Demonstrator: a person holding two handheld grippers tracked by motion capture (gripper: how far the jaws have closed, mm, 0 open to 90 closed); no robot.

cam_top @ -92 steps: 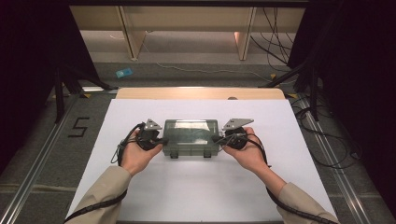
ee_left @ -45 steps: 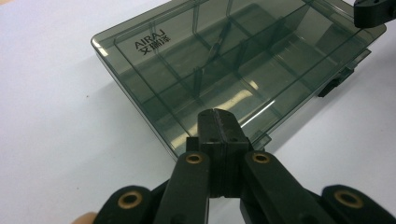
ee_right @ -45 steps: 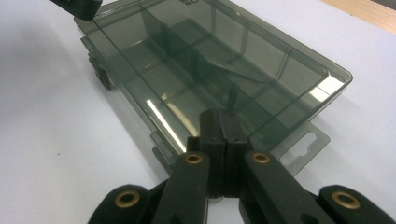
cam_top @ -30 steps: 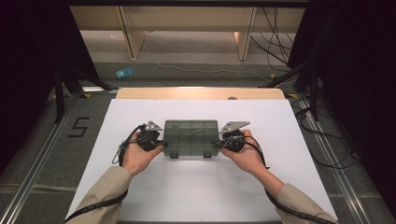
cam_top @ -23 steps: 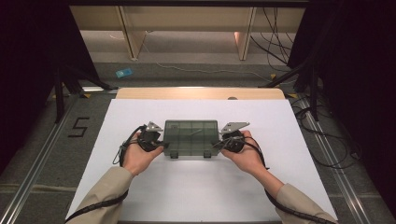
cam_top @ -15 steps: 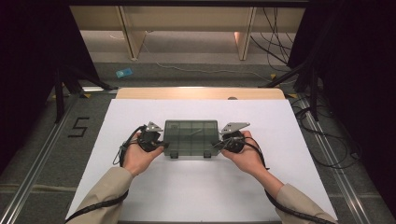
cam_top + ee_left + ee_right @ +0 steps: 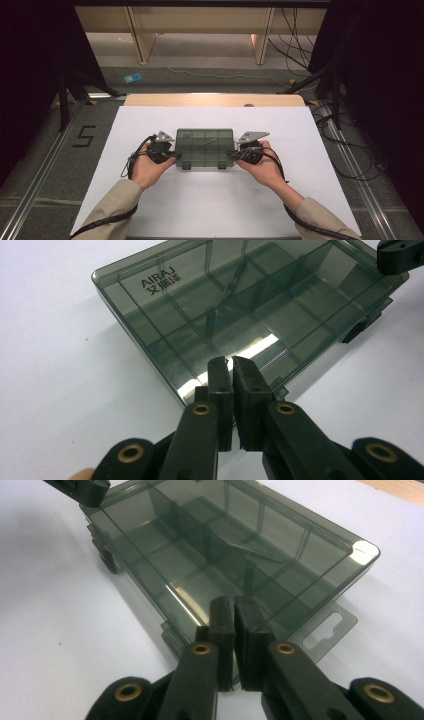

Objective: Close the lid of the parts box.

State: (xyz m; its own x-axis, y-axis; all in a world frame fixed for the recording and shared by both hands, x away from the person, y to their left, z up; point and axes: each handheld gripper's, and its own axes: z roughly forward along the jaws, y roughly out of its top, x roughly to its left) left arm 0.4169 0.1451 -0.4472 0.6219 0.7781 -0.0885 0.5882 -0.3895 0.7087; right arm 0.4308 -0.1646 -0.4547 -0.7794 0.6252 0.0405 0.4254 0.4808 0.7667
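Observation:
A smoky, see-through compartment box (image 7: 205, 146) lies flat and closed on the white table sheet (image 7: 215, 205). My left gripper (image 7: 176, 156) sits at the box's left end and my right gripper (image 7: 234, 155) at its right end, each in a hand. In the left gripper view the jaws (image 7: 231, 362) stand almost together over the box (image 7: 240, 305) near its edge, having just parted a sliver, with nothing between them. The right gripper view shows the same for the right gripper (image 7: 234, 601) over the box (image 7: 225, 540).
A clear hang tab (image 7: 325, 627) juts from the box's end. Two latches (image 7: 186, 165) sit on its near side. A wooden strip (image 7: 215, 100) borders the table's far edge. Cables (image 7: 350, 150) trail on the floor at right, and a "5" mark (image 7: 84, 136) at left.
About three seconds ago the box's lid looked lighter and raised; now it lies flat and dark. Over the last second hands and box have kept still.

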